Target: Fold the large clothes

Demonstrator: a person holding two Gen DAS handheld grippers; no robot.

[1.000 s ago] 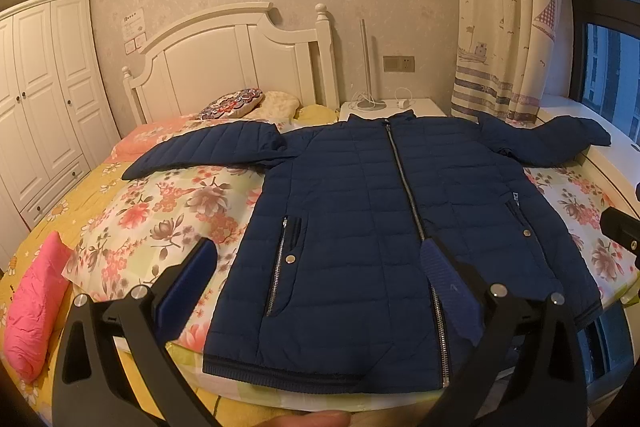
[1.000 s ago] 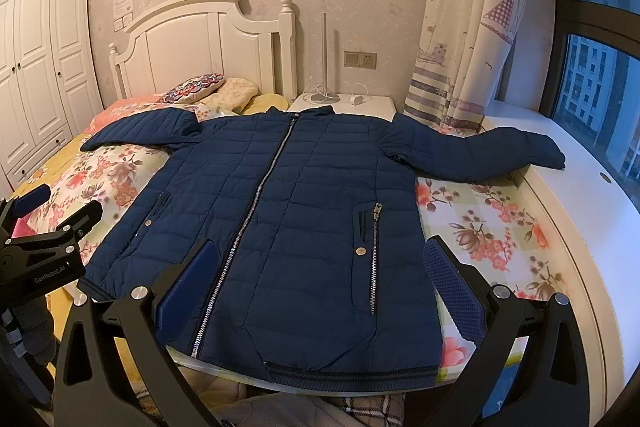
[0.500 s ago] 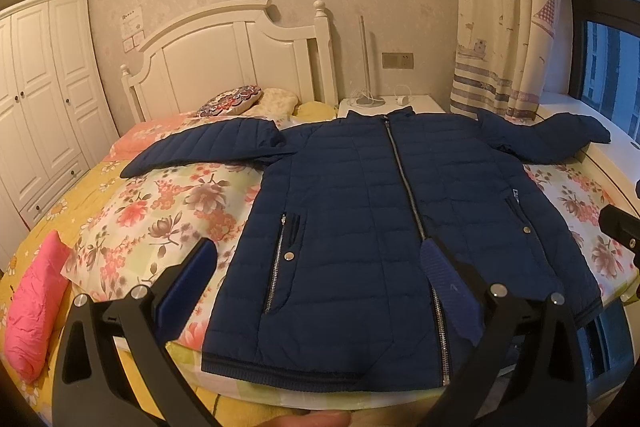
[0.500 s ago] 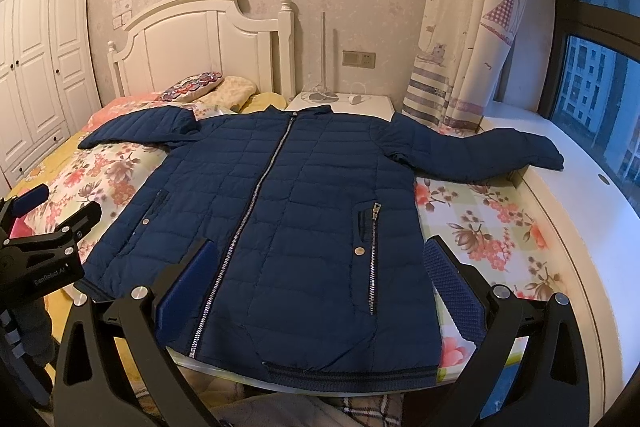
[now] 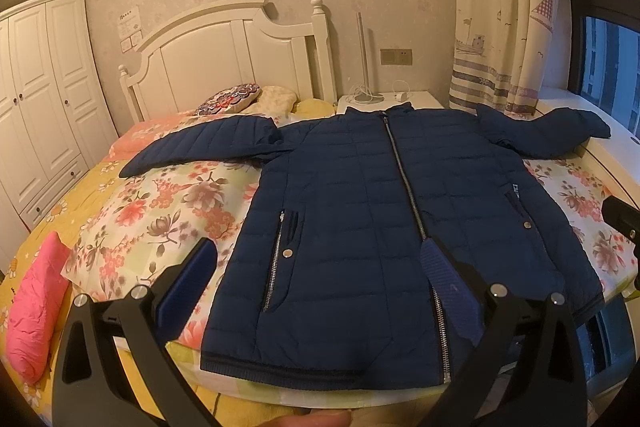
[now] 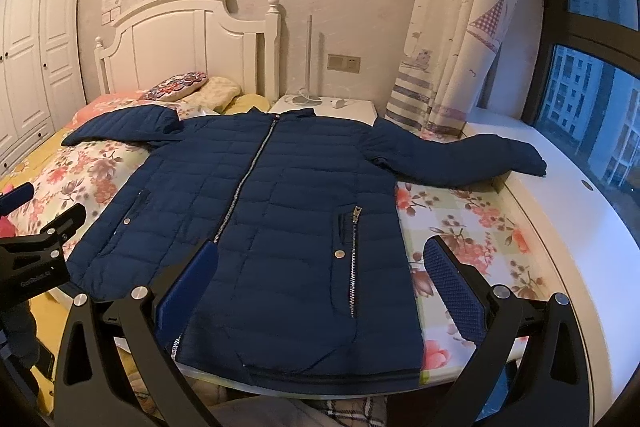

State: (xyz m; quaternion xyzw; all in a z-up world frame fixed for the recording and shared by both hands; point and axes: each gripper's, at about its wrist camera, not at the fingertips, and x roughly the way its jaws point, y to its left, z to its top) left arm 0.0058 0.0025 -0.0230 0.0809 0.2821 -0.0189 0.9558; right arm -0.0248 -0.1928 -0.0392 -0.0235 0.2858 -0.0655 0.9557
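A navy quilted jacket lies flat and zipped on the floral bedspread, collar toward the headboard and both sleeves spread out sideways. Its hem runs along the near edge of the bed. My left gripper hovers open above the hem, left of the zip, holding nothing. My right gripper hovers open over the hem on the right half, also with nothing between its fingers. The left gripper's body shows at the left edge of the right wrist view, and part of the right gripper at the right edge of the left wrist view.
A pink bundle lies on the bed at the near left. Pillows rest against the white headboard. A white nightstand with a lamp stands behind the collar. The window sill and curtain border the right; a wardrobe stands left.
Both views have shifted only slightly; the jacket sits a little lower and nearer in frame. Both grippers stay open and the jacket has not moved.
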